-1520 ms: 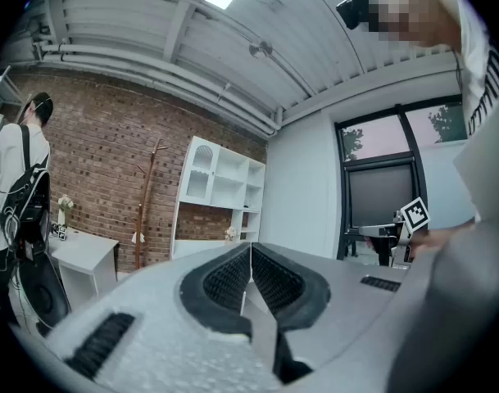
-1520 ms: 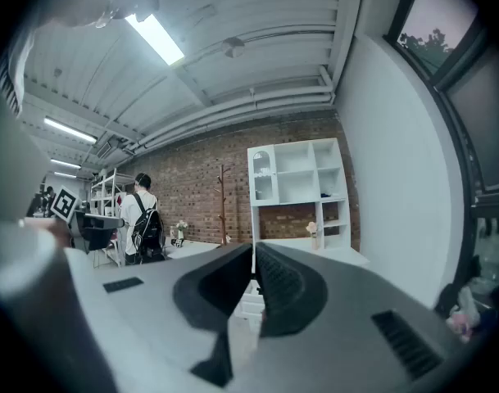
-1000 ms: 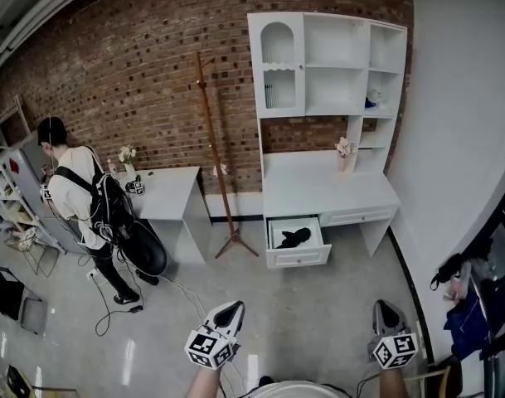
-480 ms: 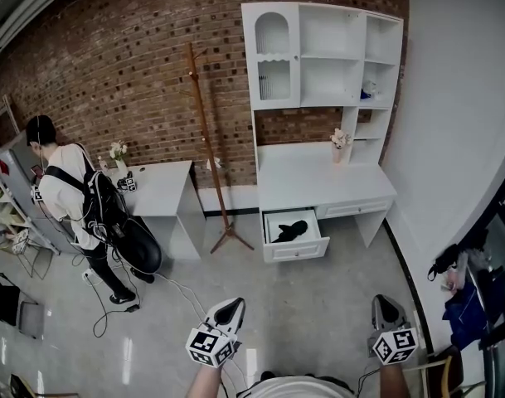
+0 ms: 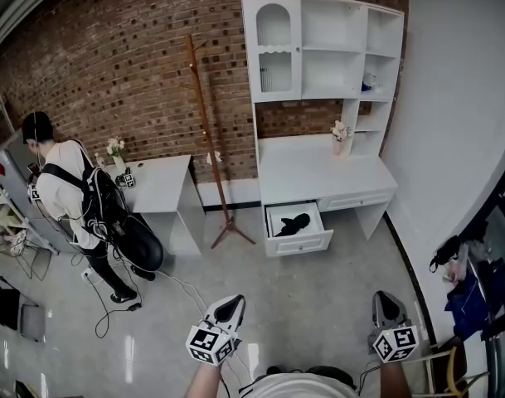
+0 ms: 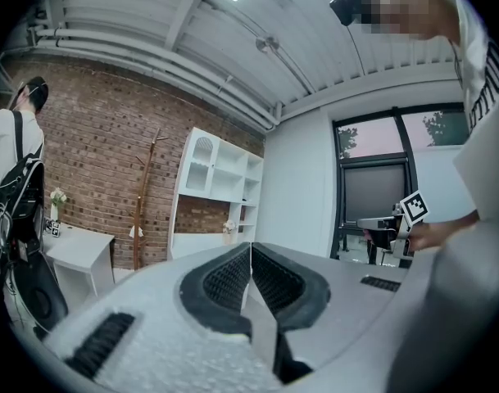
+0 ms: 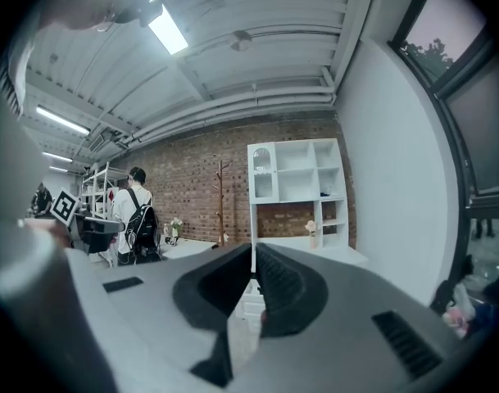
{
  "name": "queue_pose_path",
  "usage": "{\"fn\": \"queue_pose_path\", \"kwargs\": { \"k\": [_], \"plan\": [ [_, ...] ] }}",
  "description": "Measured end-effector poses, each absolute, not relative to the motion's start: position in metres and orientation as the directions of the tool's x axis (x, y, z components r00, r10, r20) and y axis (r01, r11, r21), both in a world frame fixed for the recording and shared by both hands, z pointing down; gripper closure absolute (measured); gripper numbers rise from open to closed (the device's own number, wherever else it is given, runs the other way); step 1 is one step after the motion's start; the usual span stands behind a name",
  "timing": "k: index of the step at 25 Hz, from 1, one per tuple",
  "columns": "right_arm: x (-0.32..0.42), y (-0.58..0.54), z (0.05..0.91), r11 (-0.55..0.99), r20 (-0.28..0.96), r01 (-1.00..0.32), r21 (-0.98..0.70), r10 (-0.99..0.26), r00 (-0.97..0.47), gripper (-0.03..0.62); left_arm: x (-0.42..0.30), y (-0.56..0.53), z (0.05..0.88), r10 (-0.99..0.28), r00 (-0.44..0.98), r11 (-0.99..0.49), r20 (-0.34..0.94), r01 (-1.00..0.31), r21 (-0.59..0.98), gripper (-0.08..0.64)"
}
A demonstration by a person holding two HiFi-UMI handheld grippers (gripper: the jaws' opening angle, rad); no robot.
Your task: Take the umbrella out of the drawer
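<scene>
Left gripper [image 5: 228,308] sits low in my head view, over bare floor [image 5: 318,297], pointing toward the desk [image 5: 322,177]. In its own view the jaws are pressed together tip to tip, with nothing between them. Right gripper [image 5: 387,308] is level with it, off to the right, also over floor. Its view shows the jaws meeting at the tips too, empty. Both are well apart from the drawer [image 5: 300,242].

The drawer is pulled out under the desk's left end. Umbrella [image 5: 293,222], a black bundle, lies inside it across the middle of the drawer floor, nearer the front wall than the back. Neither gripper touches it. A second drawer [image 5: 356,199] to its right is closed.

On the desk top, a vase [image 5: 341,137] stands at the back right. White shelves [image 5: 322,48] rise from the desk's back edge against the brick wall [image 5: 111,56]. A wooden coat stand [image 5: 208,131] stands on the floor just left of the desk. Further left, a small white table [image 5: 161,185] stands against the wall, with flowers [image 5: 115,149] at its back left corner. A person [image 5: 65,193] in a white top with a black backpack stands at that table's left end, back to me.
</scene>
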State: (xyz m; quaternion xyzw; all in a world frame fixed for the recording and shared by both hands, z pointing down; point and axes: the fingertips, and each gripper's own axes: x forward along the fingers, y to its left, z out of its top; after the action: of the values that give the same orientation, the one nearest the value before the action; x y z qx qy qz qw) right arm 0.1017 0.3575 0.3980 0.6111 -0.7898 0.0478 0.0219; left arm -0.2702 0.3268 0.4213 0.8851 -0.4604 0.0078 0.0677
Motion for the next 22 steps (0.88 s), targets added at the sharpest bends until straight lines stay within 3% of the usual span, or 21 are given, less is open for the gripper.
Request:
{"fn": "queue_pose_path", "kwargs": {
  "k": [22],
  "plan": [
    [0.083, 0.333, 0.411, 0.26, 0.109, -0.963, -0.065, -0.958, -0.266, 0.557, -0.29, 0.307, 0.435, -0.825, 0.558, -0.545, 0.09, -0.828, 0.132, 0.534]
  ]
}}
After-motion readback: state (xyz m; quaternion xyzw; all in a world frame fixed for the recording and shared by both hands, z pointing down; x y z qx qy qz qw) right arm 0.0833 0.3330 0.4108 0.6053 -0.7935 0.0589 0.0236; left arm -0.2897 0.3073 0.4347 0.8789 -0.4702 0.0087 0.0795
